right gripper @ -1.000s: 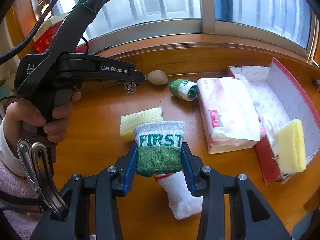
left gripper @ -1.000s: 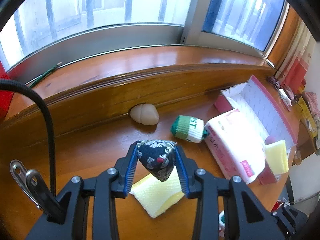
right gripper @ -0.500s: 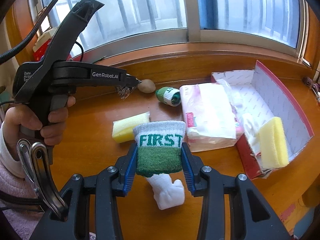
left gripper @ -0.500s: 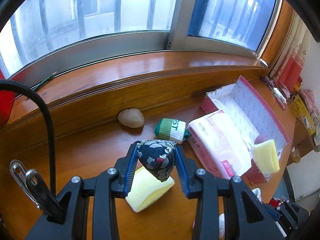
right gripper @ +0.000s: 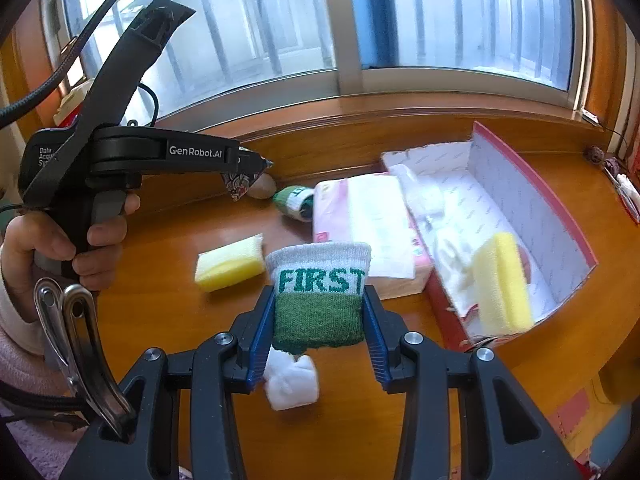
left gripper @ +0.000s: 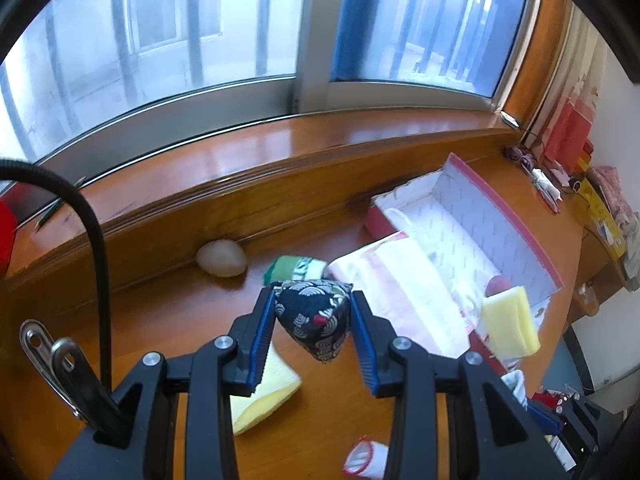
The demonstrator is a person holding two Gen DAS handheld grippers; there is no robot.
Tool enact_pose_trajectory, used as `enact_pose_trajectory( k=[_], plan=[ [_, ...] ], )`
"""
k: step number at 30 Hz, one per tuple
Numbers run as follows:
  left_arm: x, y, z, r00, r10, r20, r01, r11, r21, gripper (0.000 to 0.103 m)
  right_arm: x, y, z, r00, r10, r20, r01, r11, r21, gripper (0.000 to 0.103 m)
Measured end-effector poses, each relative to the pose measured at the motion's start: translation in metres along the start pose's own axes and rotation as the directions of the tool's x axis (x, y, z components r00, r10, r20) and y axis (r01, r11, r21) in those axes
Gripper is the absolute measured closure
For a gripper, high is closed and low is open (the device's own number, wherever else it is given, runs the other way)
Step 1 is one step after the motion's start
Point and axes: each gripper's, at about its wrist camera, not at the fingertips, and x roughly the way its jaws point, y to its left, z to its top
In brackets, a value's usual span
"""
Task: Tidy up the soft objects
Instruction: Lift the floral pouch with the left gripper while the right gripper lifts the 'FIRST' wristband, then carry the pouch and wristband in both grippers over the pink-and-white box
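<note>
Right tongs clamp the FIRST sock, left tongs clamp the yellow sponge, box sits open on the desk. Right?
Not quite. The left tongs clamp the dark patterned beanbag; the yellow sponge lies on the desk below, per the left wrist view. The rest holds: right tongs on the FIRST sock, box open.

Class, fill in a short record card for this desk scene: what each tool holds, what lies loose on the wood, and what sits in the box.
left tool: shut on dark patterned fabric beanbag
right tool: shut on green-and-white FIRST sock
loose on desk: yellow sponge, rolled green sock, pink tissue pack, pale egg-shaped object
box: open red cardboard box, second yellow sponge at its near end
</note>
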Motion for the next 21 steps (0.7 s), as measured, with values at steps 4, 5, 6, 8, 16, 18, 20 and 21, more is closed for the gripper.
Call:
enact_pose_trajectory(
  k=[4,5,6,8,16,18,20,21],
  plan=[
    [0.004,-0.016,0.006,1.000,-0.006,0.005,0.006,1.000,0.020,0.064,-0.003,-0.012,0.003,1.000,-0.006,0.007,0.006,1.000,0.008,0.061],
    [0.006,-0.020,0.007,1.000,-0.008,0.005,0.008,1.000,0.024,0.064,-0.004,-0.015,0.003,1.000,-0.007,0.009,0.007,1.000,0.010,0.061],
    [0.007,-0.023,0.008,1.000,-0.009,0.004,0.009,1.000,0.025,0.064,-0.005,-0.018,0.004,1.000,-0.009,0.010,0.009,1.000,0.012,0.061],
    [0.011,-0.030,0.010,1.000,-0.013,0.003,0.013,0.999,0.030,0.064,-0.006,-0.024,0.004,1.000,-0.012,0.012,0.011,1.000,0.015,0.061],
    [0.025,-0.060,0.021,1.000,-0.030,0.003,0.029,0.998,0.051,0.064,-0.010,-0.054,0.009,0.999,-0.028,0.024,0.027,0.999,0.025,0.061],
    [0.028,-0.067,0.024,0.999,-0.033,0.003,0.032,0.998,0.056,0.064,-0.010,-0.062,0.010,0.999,-0.032,0.027,0.031,0.999,0.026,0.061],
    [0.032,-0.075,0.026,0.999,-0.036,0.002,0.036,0.997,0.063,0.064,-0.011,-0.069,0.011,0.999,-0.034,0.030,0.033,0.999,0.027,0.061],
    [0.034,-0.081,0.028,0.999,-0.037,0.002,0.037,0.997,0.068,0.064,-0.011,-0.073,0.012,0.999,-0.035,0.031,0.034,0.999,0.028,0.061]
  ],
)
